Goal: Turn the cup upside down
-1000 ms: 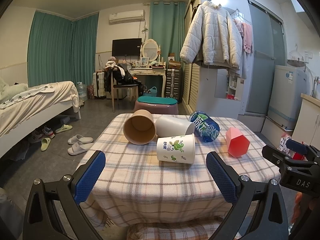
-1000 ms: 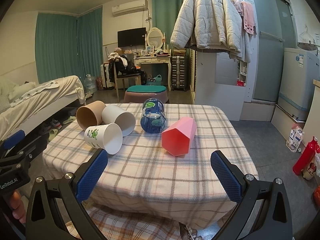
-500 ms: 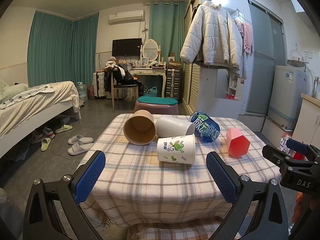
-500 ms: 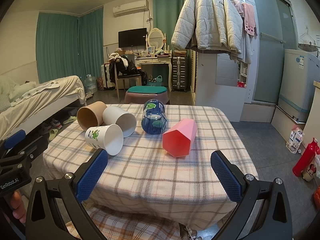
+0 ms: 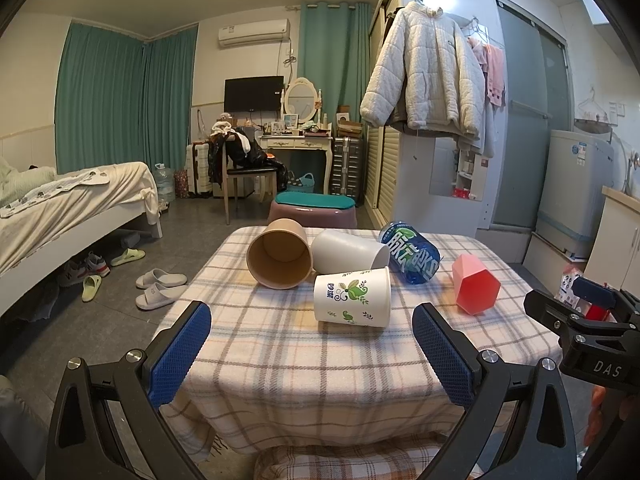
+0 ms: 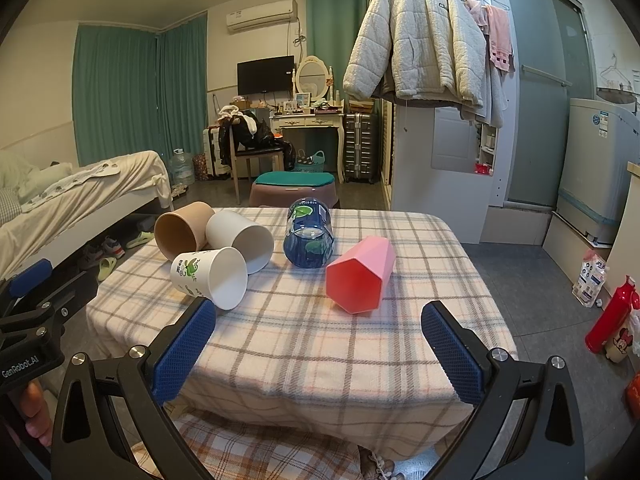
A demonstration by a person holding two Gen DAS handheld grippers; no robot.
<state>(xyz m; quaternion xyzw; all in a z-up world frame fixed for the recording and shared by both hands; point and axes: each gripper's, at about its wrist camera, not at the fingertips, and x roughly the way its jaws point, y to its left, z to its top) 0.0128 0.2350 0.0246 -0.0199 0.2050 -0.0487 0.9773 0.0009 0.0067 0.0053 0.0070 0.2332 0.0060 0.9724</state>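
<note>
Five cups (image 5: 352,296) lie tipped on their sides mid-surface (image 5: 280,360), none inverted yet. My left tongs (image 5: 311,354) and right tongs (image 6: 316,350) hover spread wide, empty, off the near edge, presumably ready to approach.

A bedroom with teal curtains (image 5: 100,108) along the far walls. A bed (image 5: 76,200) with cream bedding stands on the left; slippers (image 5: 160,286) and shoes lie on the grey floor beside and under it. At the back, a black television (image 5: 253,94) hangs beside an oval mirror (image 5: 301,97) above a white dressing table (image 5: 296,145), with a clothes-heaped chair (image 5: 244,164) in front. An air conditioner (image 5: 253,33) is mounted high on the wall. A white puffer jacket (image 5: 424,68) hangs from a wardrobe on the right. A washing machine (image 5: 576,188) stands further right. A red bottle (image 6: 610,310) stands on the floor.
</note>
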